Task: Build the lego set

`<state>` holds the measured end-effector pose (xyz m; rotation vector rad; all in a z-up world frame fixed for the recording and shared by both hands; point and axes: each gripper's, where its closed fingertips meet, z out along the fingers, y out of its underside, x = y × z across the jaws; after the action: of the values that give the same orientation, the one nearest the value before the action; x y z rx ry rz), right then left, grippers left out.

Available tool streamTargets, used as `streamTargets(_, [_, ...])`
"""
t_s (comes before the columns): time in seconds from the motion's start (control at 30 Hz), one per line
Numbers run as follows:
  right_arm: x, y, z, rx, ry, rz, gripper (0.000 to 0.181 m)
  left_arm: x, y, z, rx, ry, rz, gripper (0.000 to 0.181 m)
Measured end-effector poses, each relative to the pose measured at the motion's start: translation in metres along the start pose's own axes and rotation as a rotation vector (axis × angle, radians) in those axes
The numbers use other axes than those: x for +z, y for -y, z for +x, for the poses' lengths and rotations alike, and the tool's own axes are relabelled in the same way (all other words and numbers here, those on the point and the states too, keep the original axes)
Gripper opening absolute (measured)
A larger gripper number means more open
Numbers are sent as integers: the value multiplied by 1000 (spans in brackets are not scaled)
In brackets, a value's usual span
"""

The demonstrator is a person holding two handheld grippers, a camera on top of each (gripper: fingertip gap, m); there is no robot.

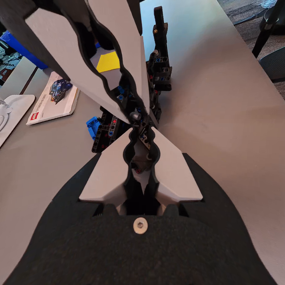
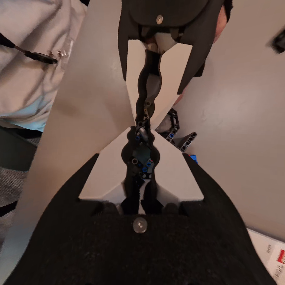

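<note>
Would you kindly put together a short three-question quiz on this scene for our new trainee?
1. True or false: the left gripper and right gripper meet tip to tip over the black beam assembly.
2. What lies left of the assembly in the left wrist view? A) instruction booklet B) a red mug C) scissors
3. Fill in: between the far gripper's fingers, a ___ sheet shows on the grey table.

Key: 1 true; 2 A; 3 yellow.

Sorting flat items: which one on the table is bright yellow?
The yellow sheet, seen between the right gripper's fingers; the booklet and mat are white.
</note>
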<state>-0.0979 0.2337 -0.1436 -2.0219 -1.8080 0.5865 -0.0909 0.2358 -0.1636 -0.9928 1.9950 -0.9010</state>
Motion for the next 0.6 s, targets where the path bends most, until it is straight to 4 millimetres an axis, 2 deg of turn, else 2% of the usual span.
streamTargets(0.03, [2, -2, -1, 28, 35, -20, 18, 0, 0, 0, 1, 1, 0, 12])
streamTargets(0.27, [-1, -5, -5, 174, 287, -62, 13, 2, 1, 1, 9, -10, 4, 12])
streamTargets(0.37, [-1, -5, -5, 143, 356, -54, 12, 2, 2, 2, 5, -23, 7, 12])
streamTargets(0.47, [-1, -6, -4, 67, 350, -100, 11, 2, 2, 2, 2, -35, 9, 12])
streamTargets(0.6, [2, -7, 1, -86, 240, -167, 8, 2, 1, 1, -7, -45, 8, 12])
